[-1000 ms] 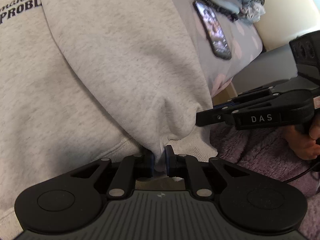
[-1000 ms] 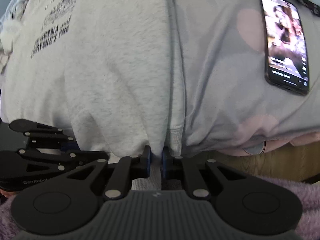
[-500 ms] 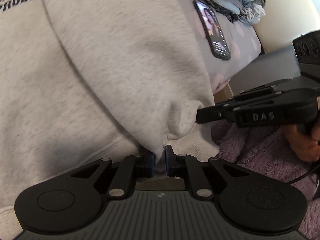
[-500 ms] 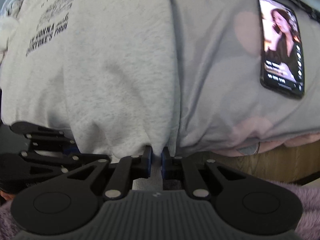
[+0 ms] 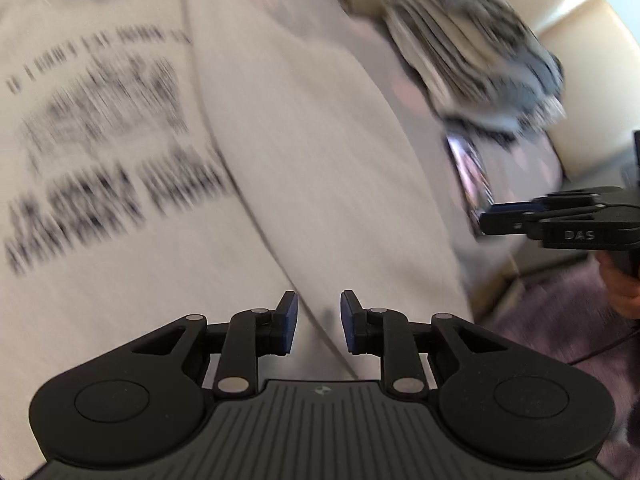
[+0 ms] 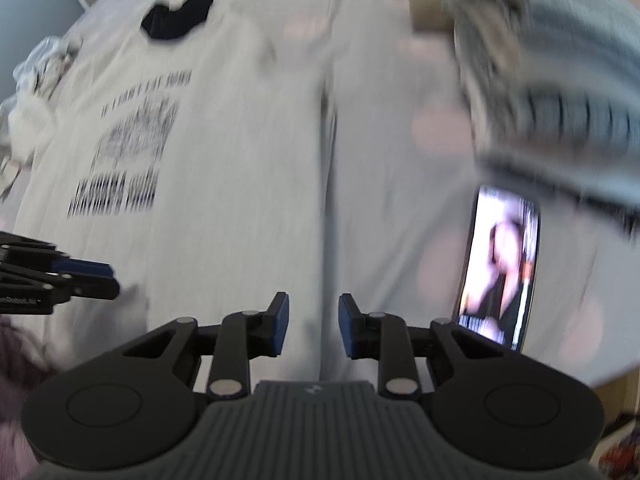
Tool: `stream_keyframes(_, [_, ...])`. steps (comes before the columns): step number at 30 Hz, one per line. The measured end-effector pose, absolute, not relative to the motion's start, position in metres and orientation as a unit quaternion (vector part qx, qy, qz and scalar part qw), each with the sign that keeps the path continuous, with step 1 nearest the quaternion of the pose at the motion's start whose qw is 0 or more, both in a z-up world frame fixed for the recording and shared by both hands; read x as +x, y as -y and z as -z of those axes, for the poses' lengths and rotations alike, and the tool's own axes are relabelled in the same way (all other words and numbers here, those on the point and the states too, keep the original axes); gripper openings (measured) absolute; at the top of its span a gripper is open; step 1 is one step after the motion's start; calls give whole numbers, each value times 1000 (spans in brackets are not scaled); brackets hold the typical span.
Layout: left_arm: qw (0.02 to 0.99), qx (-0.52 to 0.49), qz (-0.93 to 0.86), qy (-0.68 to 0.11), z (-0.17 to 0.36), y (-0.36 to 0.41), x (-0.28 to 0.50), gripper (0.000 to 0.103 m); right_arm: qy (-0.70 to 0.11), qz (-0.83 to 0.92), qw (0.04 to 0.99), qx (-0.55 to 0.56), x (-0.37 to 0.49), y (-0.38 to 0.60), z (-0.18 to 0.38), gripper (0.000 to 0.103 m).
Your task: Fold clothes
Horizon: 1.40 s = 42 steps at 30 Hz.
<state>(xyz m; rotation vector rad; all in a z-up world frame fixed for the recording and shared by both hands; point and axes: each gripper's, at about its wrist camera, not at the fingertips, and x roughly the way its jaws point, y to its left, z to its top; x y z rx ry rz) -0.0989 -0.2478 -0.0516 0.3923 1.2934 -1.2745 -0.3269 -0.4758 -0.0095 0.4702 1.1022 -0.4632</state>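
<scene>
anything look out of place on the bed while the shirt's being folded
Yes: a phone with its screen lit lies on the bedsheet just right of the grey sweatshirt, beside the stack of folded clothes. It is not laundry and sits in the folding area.

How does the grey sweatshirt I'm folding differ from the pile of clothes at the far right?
The grey sweatshirt lies spread flat; the pile of clothes is stacked and bunched. The sweatshirt is plain light grey with dark printed lettering; the pile looks striped and patterned, blue-grey, though blurred. The sweatshirt lies in front of both open grippers, left gripper and right gripper; the pile sits beyond the phone. Both rest on the bed.
</scene>
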Motion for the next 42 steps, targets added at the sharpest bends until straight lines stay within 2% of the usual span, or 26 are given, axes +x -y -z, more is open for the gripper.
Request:
stream_keyframes(5, [642,150,536,-527,41,280,-55,20,-460,217,834,213,-276,514,2,30])
stream_keyframes(11, [662,137,527,-515,42,318,-22,20,-421,237,838,254,-227,563,20,31])
stream_keyframes(20, [661,118,517,-530,71,359,5,20,-413,230,798,374,-196,613,68,36])
stream_keyframes(23, [658,111,511,-542,85,368,13,20,-409,227,781,413,-186,630,84,42])
stream_keyframes(25, [654,111,509,-548,95,372,15,19,-411,219,770,435,-187,631,97,42])
stream_keyframes(27, [652,111,509,-552,102,375,18,11,-412,217,767,442,-187,630,102,34])
stream_keyframes(28, [652,110,510,-550,104,375,18,5,-410,217,769,440,-187,629,101,22])
stream_keyframes(29, [652,110,512,-549,105,375,19,2,-407,226,774,429,-188,626,98,18])
stream_keyframes(31, [653,101,518,-543,103,374,20,1,-394,250,794,390,-187,618,85,15])
stream_keyframes(34, [654,97,521,-540,105,374,19,1,-397,274,807,341,-182,607,80,14])
stream_keyframes(39, [650,78,507,-561,123,376,25,3,-414,274,793,353,-180,619,102,14])
stream_keyframes(42, [650,80,514,-554,114,372,25,5,-414,277,799,337,-180,616,95,22])
